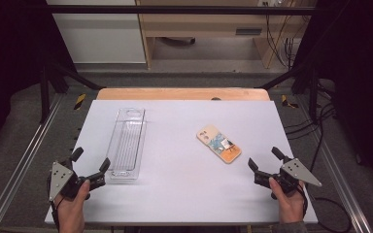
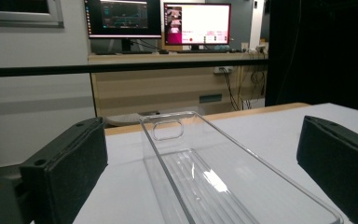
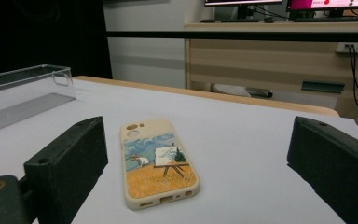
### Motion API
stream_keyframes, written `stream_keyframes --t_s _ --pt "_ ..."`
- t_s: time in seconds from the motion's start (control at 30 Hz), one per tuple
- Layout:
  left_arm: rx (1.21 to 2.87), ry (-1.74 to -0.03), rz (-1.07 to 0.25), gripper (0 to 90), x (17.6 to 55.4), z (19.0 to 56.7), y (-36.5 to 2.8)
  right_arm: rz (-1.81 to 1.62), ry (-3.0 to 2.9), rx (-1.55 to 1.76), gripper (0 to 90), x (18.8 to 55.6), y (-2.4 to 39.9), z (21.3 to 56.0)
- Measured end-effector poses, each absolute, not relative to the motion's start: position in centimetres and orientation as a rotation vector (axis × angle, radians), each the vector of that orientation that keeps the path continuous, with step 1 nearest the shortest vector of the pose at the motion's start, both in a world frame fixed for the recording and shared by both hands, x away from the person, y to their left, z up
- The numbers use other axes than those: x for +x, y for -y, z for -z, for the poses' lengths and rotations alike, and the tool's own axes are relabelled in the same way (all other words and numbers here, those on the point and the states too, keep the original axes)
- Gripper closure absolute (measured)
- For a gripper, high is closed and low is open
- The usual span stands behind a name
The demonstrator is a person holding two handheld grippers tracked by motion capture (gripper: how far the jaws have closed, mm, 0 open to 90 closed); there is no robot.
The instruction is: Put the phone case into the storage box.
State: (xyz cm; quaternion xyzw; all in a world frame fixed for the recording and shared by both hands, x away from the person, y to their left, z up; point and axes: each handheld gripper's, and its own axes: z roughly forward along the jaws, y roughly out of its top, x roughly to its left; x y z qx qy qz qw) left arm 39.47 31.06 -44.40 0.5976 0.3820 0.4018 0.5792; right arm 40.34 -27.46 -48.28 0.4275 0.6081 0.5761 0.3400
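A clear plastic tray (image 1: 127, 143) lies lengthwise on the white tabletop (image 1: 184, 189), left of centre. A phone case (image 1: 218, 143) with a painted field scene lies face up right of centre. My left gripper (image 1: 90, 160) stands open just left of the tray's near end; in the left gripper view the tray (image 2: 205, 172) runs between the jaws without touching them. My right gripper (image 1: 263, 158) stands open near the right front, pointed at the case. In the right gripper view the phone case (image 3: 157, 163) lies ahead, between the wide jaws and untouched.
The tabletop rests on a wooden board (image 1: 184, 93) whose far edge shows. Metal rails (image 1: 22, 160) flank the table. Beyond it are a wooden desk (image 2: 177, 88) with monitors (image 2: 158, 18), and cables (image 1: 320, 141) on the floor at the right.
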Motion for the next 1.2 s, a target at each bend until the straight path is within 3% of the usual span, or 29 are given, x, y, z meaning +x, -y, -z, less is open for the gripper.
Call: stream_keyframes --t_s 0.63,1.2 --pt "1.392 -0.906 -0.941 1.5 39.4 44.6 -31.9 -1.378 -1.697 1.215 6.4 42.1 24.9 47.7" --pt "1.371 -0.933 -0.935 1.6 38.5 44.6 -32.8 -1.3 -1.879 1.276 12.4 49.3 23.6 42.1"
